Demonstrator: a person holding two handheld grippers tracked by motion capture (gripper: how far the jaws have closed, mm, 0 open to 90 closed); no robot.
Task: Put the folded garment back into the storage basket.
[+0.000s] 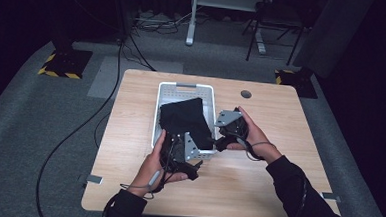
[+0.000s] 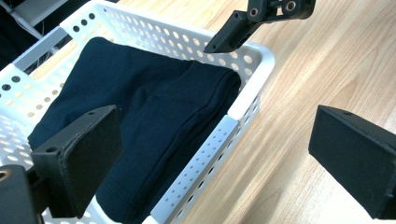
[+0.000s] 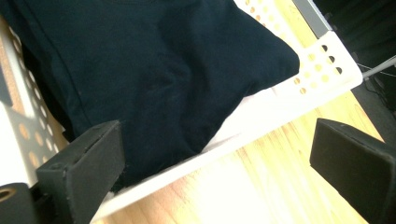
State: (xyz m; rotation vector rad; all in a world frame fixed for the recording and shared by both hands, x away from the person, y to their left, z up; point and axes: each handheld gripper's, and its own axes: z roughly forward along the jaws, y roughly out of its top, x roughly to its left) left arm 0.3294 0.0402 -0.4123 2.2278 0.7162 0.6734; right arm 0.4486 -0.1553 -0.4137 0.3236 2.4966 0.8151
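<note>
A white perforated basket (image 1: 187,85) sits mid-table with a folded dark navy cloth (image 1: 185,119) inside it. My left gripper (image 1: 181,147) is at the basket's near edge and my right gripper (image 1: 223,132) at its right side. In the left gripper view, the left gripper (image 2: 217,158) is open wide: one jaw is over the cloth (image 2: 154,107), the other over bare wood, straddling the basket wall (image 2: 224,135). One of the right gripper's fingers (image 2: 233,32) shows above the far rim. The right gripper (image 3: 219,168) is open too, astride the basket rim (image 3: 299,98) beside the cloth (image 3: 154,60).
The wooden table (image 1: 257,187) has a round cable hole (image 1: 246,94) at the back right. On the floor behind it are cables (image 1: 134,45), desk legs (image 1: 190,35) and yellow-black marked stand bases (image 1: 63,64).
</note>
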